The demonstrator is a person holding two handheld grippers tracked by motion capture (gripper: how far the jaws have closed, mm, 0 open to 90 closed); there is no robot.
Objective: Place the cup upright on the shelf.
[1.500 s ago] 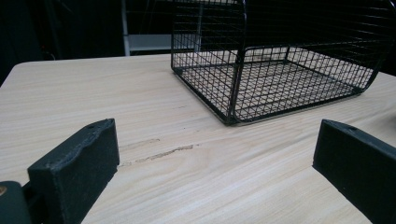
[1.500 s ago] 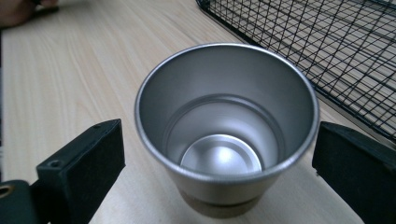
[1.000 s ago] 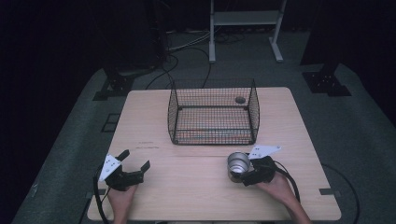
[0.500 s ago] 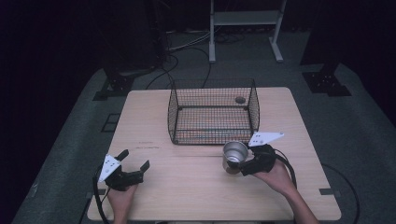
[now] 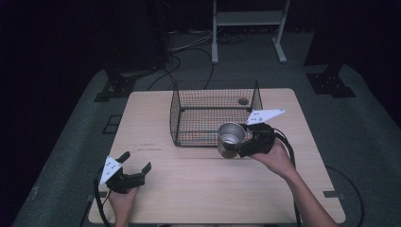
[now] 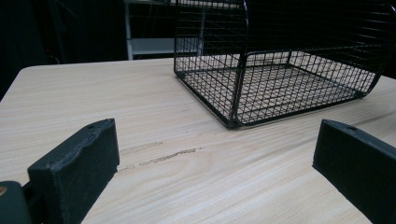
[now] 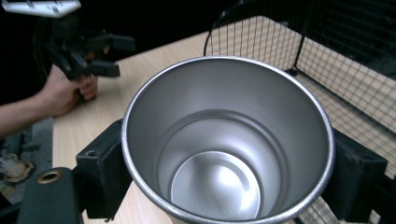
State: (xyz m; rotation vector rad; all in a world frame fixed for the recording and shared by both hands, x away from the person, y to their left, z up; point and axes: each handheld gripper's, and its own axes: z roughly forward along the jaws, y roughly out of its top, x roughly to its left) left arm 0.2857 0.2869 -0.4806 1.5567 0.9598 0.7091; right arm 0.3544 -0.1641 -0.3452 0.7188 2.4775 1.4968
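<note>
A shiny steel cup hangs above the table at the front right corner of the black wire basket. My right gripper is shut on the steel cup, its black jaws pressing both sides; the cup's mouth faces the camera and it is empty inside. My left gripper rests low at the table's front left, open, with nothing between its jaws. In the right gripper view the left gripper shows farther off, held by a hand.
The light wooden table carries the basket at its middle back; the basket is open on top and empty. A round hole lies in the tabletop behind the basket. A metal stand and cables sit on the dark floor beyond.
My right gripper has lifted the steel cup and carried it forward and left, up to the basket's front right corner. The left gripper has stayed in place.
</note>
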